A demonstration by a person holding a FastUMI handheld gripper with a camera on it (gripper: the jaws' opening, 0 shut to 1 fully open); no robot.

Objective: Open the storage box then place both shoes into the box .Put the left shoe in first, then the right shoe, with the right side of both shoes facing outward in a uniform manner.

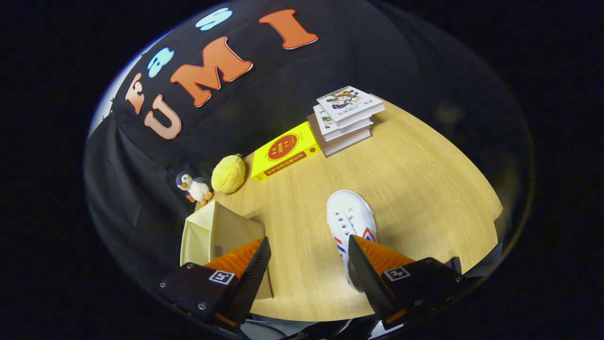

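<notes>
A white canvas shoe [350, 218] with red and blue side stripes lies on the wooden table [415, 179], toe pointing away, its heel hidden behind my right finger [365, 267]. A pale cream storage box [214, 231] stands by the left finger [252, 274], partly hidden by it; whether its lid is open I cannot tell. My gripper [309, 271] is open, with bare table between the fingers and nothing held. The shoe touches neither inner pad as far as I can see.
A yellow book [283, 156] and a stack of three books [347, 118] lie at the far side of the table. A yellow plush ball [229, 174] and a small penguin toy [194, 187] sit beyond the box. The black booth wall rises behind.
</notes>
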